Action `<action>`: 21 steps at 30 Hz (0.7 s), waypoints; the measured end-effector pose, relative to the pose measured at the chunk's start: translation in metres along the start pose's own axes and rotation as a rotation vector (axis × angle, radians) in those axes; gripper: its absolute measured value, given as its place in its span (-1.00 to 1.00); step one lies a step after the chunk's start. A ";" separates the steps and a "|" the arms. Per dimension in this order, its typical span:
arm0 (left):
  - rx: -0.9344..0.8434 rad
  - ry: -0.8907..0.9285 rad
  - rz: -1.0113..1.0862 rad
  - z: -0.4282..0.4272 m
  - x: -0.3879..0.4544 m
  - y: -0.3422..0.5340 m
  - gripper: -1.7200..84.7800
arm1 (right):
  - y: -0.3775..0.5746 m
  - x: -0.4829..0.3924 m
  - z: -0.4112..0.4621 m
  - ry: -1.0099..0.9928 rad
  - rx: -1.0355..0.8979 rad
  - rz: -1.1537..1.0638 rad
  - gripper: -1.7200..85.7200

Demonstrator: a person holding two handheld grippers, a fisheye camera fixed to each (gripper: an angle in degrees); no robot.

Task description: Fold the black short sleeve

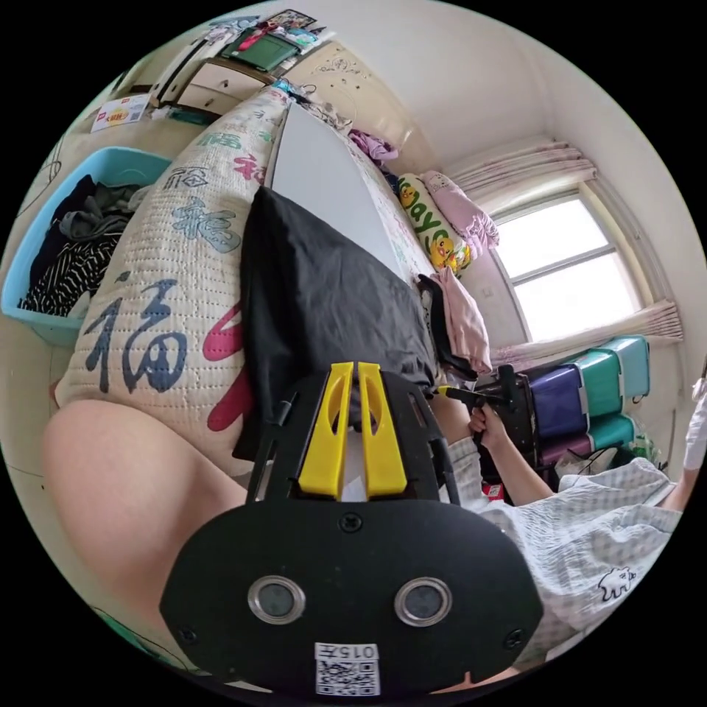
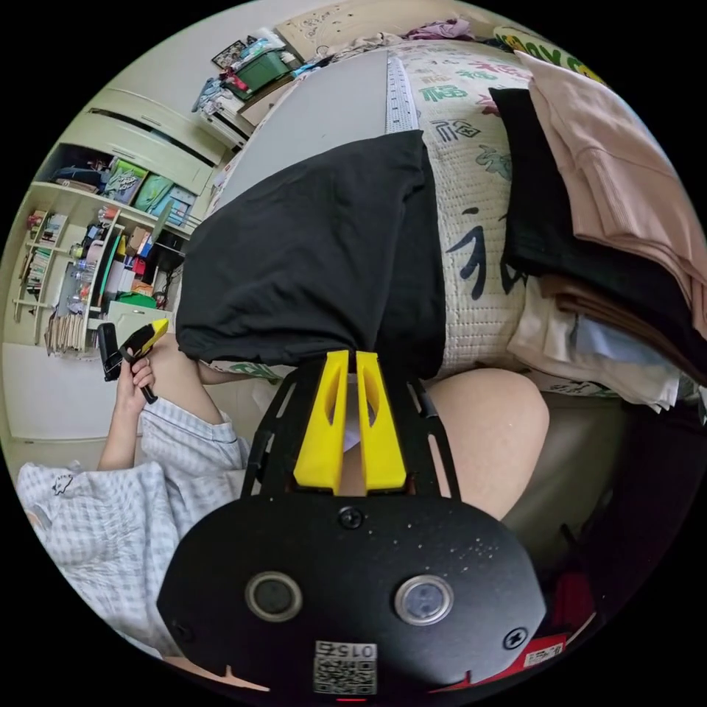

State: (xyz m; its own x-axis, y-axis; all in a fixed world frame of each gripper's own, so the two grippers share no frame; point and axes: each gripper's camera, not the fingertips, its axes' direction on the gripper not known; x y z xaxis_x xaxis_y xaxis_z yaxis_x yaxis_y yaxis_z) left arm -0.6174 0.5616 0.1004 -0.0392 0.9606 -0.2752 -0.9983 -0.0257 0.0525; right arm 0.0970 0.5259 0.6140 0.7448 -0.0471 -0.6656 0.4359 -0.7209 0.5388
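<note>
My left claw (image 1: 352,368) has its yellow jaws nearly together, pinching the near hem of the black shirt (image 1: 324,294). My right claw (image 2: 352,357) does the same at the shirt's (image 2: 309,250) near edge, jaws pressed close with cloth between them. The shirt lies folded on the quilt (image 1: 147,294), partly over a grey board (image 1: 317,177). A stack of folded clothes (image 2: 604,221) sits just to its right. A blue bin (image 1: 44,243) of laundry stands far left.
</note>
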 end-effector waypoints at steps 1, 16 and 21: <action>-0.042 -0.004 0.013 0.007 -0.001 0.000 -0.94 | 0.002 -0.001 -0.003 0.007 -0.002 0.011 -0.91; -0.177 -0.043 0.051 0.039 -0.037 0.026 -0.86 | 0.046 0.035 -0.047 -0.307 0.047 0.235 -0.96; -0.084 0.045 0.071 0.026 -0.055 0.047 -0.92 | 0.083 0.044 -0.075 -0.342 0.203 0.315 -0.97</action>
State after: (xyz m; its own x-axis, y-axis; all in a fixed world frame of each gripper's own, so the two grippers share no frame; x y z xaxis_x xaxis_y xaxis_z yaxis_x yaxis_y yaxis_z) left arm -0.6612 0.5150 0.1431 -0.1097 0.9424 -0.3161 -0.9930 -0.1177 -0.0064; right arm 0.2040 0.5161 0.6683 0.6016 -0.4828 -0.6364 0.0848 -0.7536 0.6518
